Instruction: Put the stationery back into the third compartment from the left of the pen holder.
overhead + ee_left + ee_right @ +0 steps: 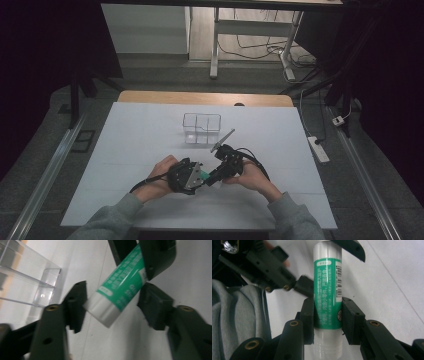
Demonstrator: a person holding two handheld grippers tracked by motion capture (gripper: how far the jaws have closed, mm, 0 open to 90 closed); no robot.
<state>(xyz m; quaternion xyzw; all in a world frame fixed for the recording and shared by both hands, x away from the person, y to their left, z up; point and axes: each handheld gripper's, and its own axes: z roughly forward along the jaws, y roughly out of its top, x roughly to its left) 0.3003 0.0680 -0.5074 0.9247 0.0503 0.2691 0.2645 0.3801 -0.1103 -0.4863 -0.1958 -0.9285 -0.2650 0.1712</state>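
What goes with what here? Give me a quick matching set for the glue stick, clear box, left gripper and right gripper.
1 glue stick
2 clear box
3 right gripper
4 left gripper

a clamped on the stick's green body
b green label, white cap
c standing beyond both hands on the table
d jaws around the cap end

Pairs: 1-b, 2-c, 3-a, 4-d

On the green-and-white glue stick (327, 287) you had Chinese characters printed in white, running lengthwise down the green band, too blurred for you to read with certainty. Beside them stood a white panel carrying a barcode, its digits too small to make out. Near the white cap sat a small pale label box, also illegible. In the left gripper view, the same lettering was smeared.
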